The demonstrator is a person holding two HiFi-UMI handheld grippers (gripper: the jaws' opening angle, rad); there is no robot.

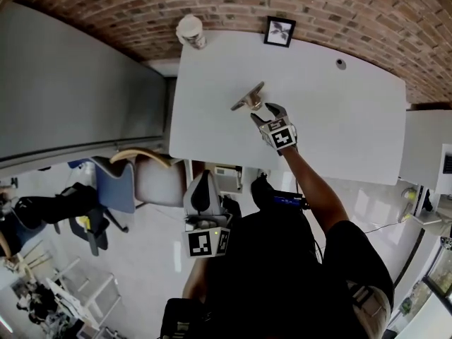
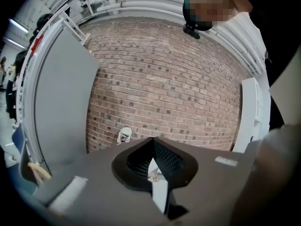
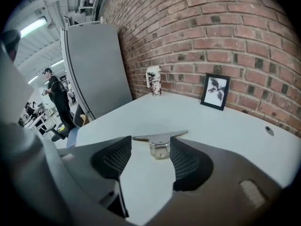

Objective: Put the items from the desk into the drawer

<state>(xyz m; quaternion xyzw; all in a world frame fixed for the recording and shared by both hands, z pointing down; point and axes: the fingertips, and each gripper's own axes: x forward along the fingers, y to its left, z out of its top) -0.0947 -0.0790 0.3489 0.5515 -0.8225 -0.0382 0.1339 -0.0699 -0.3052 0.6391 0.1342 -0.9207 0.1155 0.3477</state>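
The left gripper (image 1: pixel 205 183) is held off the near edge of the bench (image 1: pixel 353 119), its jaws together at the tips. A speck of metal shows through the slit behind them, too small to name. A paper cup (image 1: pixel 191 31) stands at the far left corner. The metal latch (image 1: pixel 248 97) lies on the bench at the mouth of the right gripper (image 1: pixel 265 116), whose jaws stand apart. Whether either jaw touches it is unclear. A framed picture (image 1: pixel 280 31) stands by the brick wall.

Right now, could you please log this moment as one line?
phase: pre-grasp | right gripper: jaws open, metal latch just ahead on desk | left gripper: jaws shut, empty
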